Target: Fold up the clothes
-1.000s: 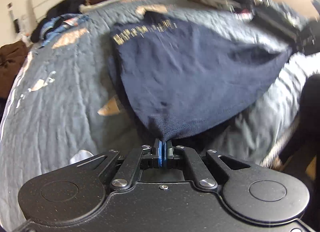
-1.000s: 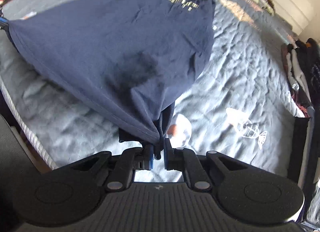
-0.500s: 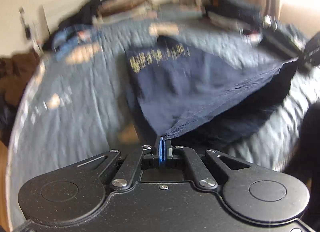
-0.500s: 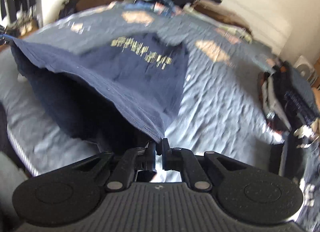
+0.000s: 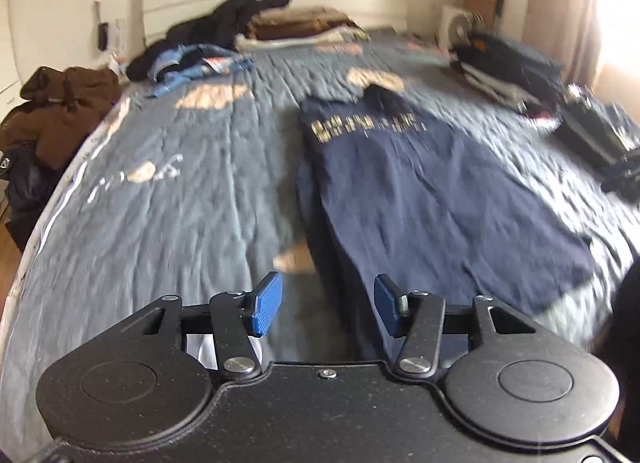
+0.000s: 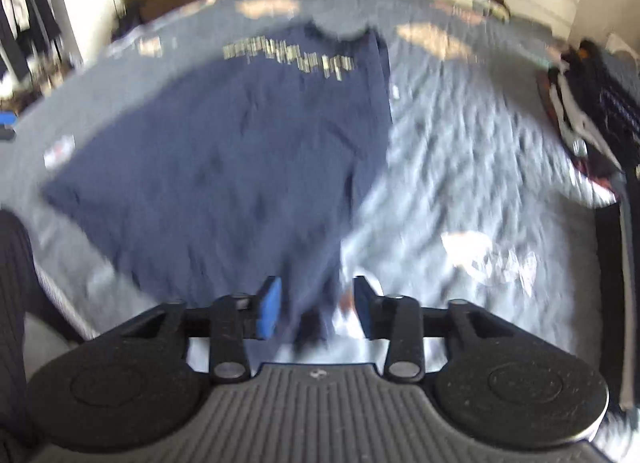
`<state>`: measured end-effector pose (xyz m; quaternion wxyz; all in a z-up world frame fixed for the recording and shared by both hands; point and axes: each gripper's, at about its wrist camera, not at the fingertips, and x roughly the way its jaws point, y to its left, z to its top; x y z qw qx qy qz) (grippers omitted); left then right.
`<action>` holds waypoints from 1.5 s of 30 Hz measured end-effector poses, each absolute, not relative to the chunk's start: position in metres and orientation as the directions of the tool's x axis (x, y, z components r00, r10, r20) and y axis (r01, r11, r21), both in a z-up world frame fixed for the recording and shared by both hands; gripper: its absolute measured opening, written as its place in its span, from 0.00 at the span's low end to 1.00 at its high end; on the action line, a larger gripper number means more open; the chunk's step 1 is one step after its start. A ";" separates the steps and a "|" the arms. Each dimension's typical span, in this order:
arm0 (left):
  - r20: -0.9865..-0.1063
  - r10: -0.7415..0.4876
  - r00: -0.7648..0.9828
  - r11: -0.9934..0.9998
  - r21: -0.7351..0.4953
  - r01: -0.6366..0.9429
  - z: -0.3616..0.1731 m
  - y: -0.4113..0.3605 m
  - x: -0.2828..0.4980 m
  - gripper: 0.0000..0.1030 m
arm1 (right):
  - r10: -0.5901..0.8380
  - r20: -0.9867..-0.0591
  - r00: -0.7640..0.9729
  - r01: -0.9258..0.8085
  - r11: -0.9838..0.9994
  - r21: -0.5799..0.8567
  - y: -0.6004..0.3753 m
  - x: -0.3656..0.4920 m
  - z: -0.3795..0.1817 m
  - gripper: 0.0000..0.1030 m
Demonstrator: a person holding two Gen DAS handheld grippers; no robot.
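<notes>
My left hand-held gripper [image 5: 327, 305] and right hand-held gripper [image 6: 316, 308] just opened, nothing clamped; navy T-shirt [image 5: 432, 199] flat on bed [image 5: 168, 215] ahead of both

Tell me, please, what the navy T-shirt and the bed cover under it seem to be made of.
Navy T-shirt: looks like soft knit cotton jersey, matte; it drapes flat with gentle creases, and the gold print near the neck looks slightly shiny. The fibre cannot be confirmed.
Bed cover: appears a quilted woven fabric, grey-blue and matte; stitched ridges run across it, with pale printed shapes. Blur hides the weave.
</notes>
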<state>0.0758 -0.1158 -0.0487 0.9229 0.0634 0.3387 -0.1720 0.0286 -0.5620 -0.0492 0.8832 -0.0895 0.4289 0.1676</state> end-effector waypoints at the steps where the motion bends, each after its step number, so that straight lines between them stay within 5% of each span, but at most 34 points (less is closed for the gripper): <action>1: -0.633 -0.256 0.731 0.941 0.011 0.339 -0.049 -0.121 0.087 0.49 | 0.248 -0.755 0.607 -0.377 0.926 0.001 -0.552 0.034 -0.046 0.46; 8: -0.582 -0.184 0.792 0.971 0.019 0.240 -0.068 -0.157 0.179 0.49 | 0.367 -0.634 0.681 -0.394 0.913 0.105 -0.473 0.106 -0.055 0.55; 12: -0.604 -0.267 0.751 0.961 -0.114 0.250 -0.101 -0.168 0.229 0.48 | 0.406 -0.635 0.657 -0.410 0.899 0.151 -0.437 0.143 -0.060 0.56; 18: -0.666 -0.234 0.708 0.959 -0.038 0.281 -0.137 -0.183 0.253 0.47 | 0.394 -0.661 0.638 -0.403 0.903 0.149 -0.404 0.206 -0.062 0.57; 23: -0.713 -0.261 0.651 0.941 -0.036 0.337 -0.165 -0.198 0.255 0.10 | 0.429 -0.662 0.614 -0.425 0.887 0.180 -0.367 0.259 -0.059 0.59; 32: -0.616 -0.509 0.601 0.815 -0.122 0.566 -0.152 -0.224 0.232 0.05 | 0.344 -0.760 0.551 -0.483 0.875 0.046 -0.304 0.339 -0.078 0.61; 40: -0.566 -0.616 0.547 0.734 -0.161 0.660 -0.148 -0.229 0.215 0.05 | 0.064 -0.813 0.578 -0.491 0.824 -0.284 -0.262 0.381 -0.129 0.61; 41: -0.567 -0.622 0.540 0.727 -0.162 0.667 -0.147 -0.230 0.213 0.05 | 0.056 -0.812 0.581 -0.482 0.827 -0.288 -0.268 0.381 -0.132 0.56; 44: -0.569 -0.631 0.528 0.719 -0.172 0.673 -0.146 -0.229 0.213 0.05 | 0.036 -0.807 0.589 -0.455 0.841 -0.294 -0.285 0.381 -0.138 0.10; 45: -0.569 -0.634 0.523 0.716 -0.178 0.675 -0.145 -0.228 0.213 0.05 | 0.062 -0.804 0.591 -0.430 0.868 -0.249 -0.296 0.378 -0.134 0.08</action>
